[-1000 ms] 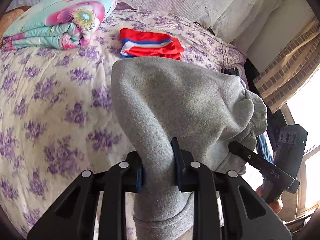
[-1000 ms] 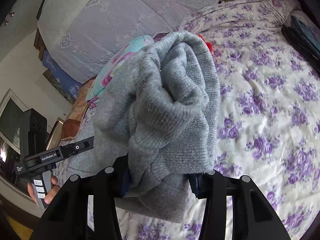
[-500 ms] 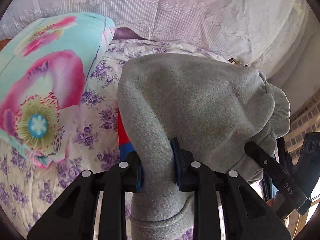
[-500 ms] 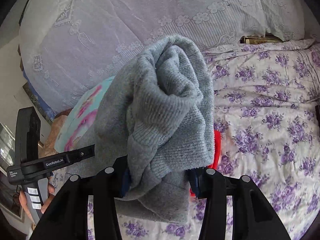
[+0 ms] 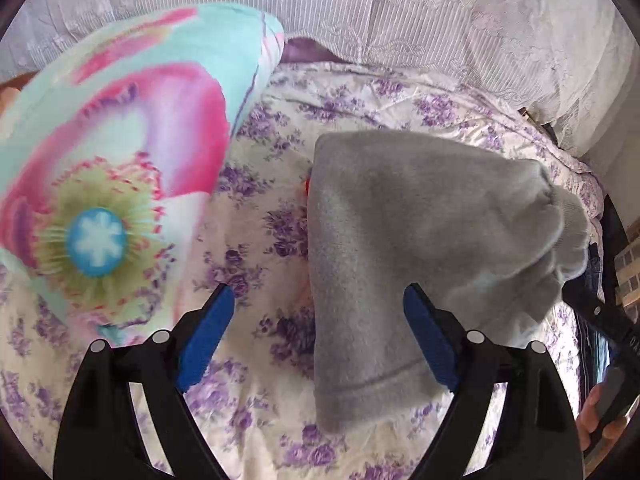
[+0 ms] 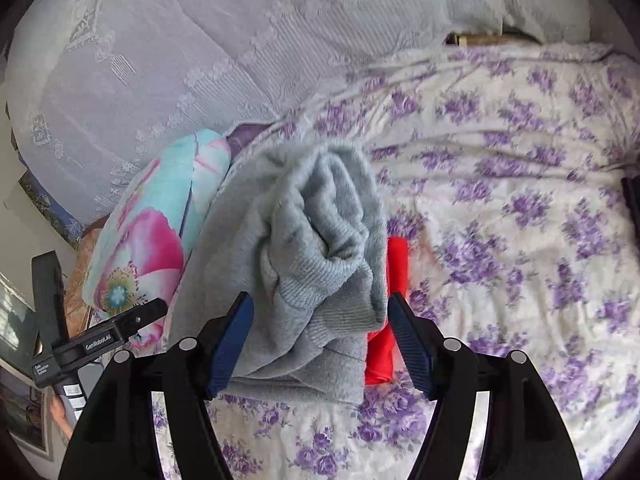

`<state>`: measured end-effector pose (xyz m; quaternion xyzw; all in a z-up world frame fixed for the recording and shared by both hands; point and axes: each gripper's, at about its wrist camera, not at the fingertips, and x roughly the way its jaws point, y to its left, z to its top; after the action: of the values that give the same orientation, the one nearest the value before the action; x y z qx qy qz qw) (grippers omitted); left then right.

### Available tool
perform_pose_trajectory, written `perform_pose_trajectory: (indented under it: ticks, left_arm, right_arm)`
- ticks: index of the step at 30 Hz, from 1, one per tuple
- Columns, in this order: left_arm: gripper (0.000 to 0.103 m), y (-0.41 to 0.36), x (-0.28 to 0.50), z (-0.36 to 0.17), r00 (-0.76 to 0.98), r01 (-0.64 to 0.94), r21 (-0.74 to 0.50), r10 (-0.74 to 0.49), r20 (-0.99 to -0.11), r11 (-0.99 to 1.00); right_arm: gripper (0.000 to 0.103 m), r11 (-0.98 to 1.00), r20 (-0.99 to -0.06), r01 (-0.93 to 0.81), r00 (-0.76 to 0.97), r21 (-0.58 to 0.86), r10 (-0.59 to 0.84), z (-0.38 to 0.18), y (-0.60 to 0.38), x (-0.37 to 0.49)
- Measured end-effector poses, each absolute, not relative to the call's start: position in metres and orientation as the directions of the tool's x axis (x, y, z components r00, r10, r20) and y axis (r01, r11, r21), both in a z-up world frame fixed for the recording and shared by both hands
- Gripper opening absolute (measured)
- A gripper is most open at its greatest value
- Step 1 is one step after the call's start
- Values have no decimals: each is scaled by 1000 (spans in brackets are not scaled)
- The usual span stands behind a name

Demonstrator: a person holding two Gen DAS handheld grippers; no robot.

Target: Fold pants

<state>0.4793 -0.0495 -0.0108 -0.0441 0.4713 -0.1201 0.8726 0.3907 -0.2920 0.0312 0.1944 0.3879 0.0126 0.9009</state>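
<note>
The folded grey pants (image 5: 408, 248) lie on the floral bedspread (image 5: 256, 220), resting on a red garment (image 6: 394, 288) that peeks out beside them. My left gripper (image 5: 320, 332) is open, its blue pads wide apart; the pants' hem lies by the right pad. My right gripper (image 6: 320, 340) is open too, its pads on either side of the pants' bunched waistband end (image 6: 312, 256) without squeezing it.
A folded turquoise and pink floral quilt (image 5: 108, 168) lies left of the pants, also in the right wrist view (image 6: 152, 232). A white lace cover (image 6: 200, 40) rises behind the bed. Dark clothes (image 5: 592, 264) lie at the bed's right edge.
Both grippers carried the pants toward the head of the bed, set them on the red garment and opened. The pants now rest on the bed.
</note>
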Motion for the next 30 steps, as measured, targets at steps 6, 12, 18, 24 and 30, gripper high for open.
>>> perform_pose_trajectory:
  ticks: [6,12,18,24,30]
  left_arm:
    - [98,-42,356,51,626,229,-111,-234,-744,967]
    - [98,-38,209,46,666,235,-29,-183,-723,972]
    - [98,-33,112,25,701,226,4,-160,-695,974]
    - [98,-29,82,32,725,208,21,-139,-675,978]
    - [98,-24,71,48,757,192,8,-143,-638,981]
  right_arm:
    - [94,955,-641,218,767,201,-40,109,-263,280]
    - [99,974,-663,219,736,48,-133,76,-207,160]
    - [99,971,-673,239,722,26,-160,28,-173,84]
    - [99,971,-630,237,757,17,-174,45,-163,60]
    - [99,977,-611,215,774,8,-165,59,-156,51]
